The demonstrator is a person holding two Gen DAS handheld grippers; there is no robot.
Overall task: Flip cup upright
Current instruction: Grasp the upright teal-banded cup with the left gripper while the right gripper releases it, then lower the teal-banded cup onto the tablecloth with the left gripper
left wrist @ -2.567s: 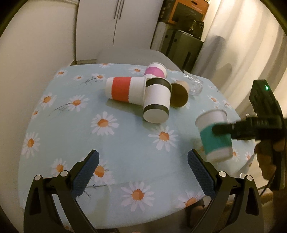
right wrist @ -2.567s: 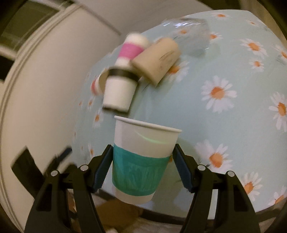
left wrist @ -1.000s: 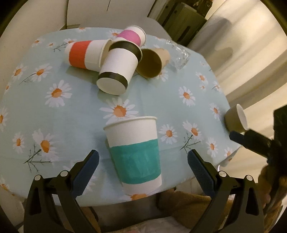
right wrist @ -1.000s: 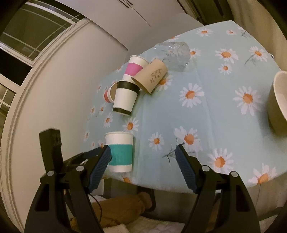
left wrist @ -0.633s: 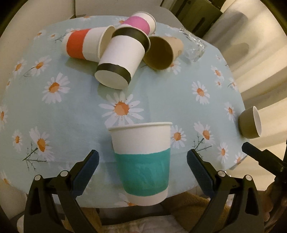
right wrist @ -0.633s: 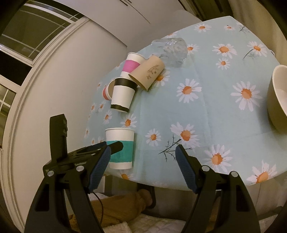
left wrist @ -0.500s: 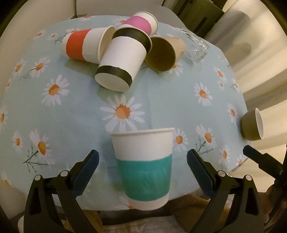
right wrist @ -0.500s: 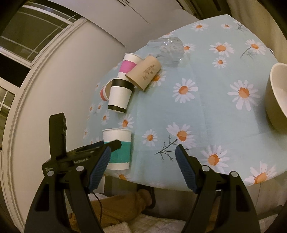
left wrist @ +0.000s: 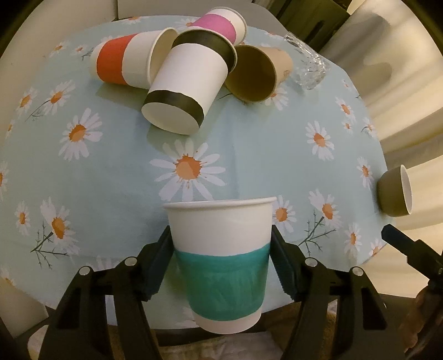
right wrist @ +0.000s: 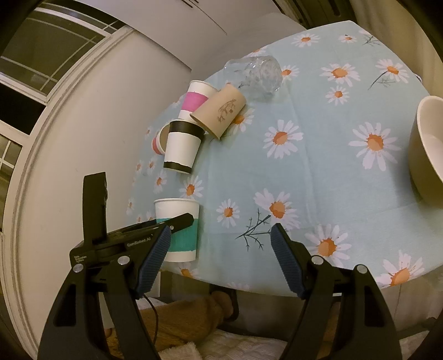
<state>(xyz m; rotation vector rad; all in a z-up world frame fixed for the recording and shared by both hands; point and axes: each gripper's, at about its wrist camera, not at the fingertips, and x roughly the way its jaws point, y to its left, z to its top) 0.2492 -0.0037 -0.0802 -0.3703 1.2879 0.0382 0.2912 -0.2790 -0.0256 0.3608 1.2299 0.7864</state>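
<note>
A white paper cup with a teal band (left wrist: 221,257) stands upright, mouth up, near the table's front edge. My left gripper (left wrist: 221,265) is shut on the teal cup, one pad on each side of it. The same cup shows in the right wrist view (right wrist: 177,229) with the left gripper's finger across it. My right gripper (right wrist: 218,263) is open and empty, off the table's edge to the right of the cup.
Several cups lie on their sides at the back: a black-banded one (left wrist: 188,83), a red one (left wrist: 124,66), a pink one (left wrist: 221,25), a brown one (left wrist: 257,74). A glass (left wrist: 307,69) lies beside them. A bowl (left wrist: 396,193) sits at the right edge of the daisy tablecloth (left wrist: 277,144).
My left gripper moved up to the teal cup and closed on it. My right gripper has let the cup go and drawn back.
</note>
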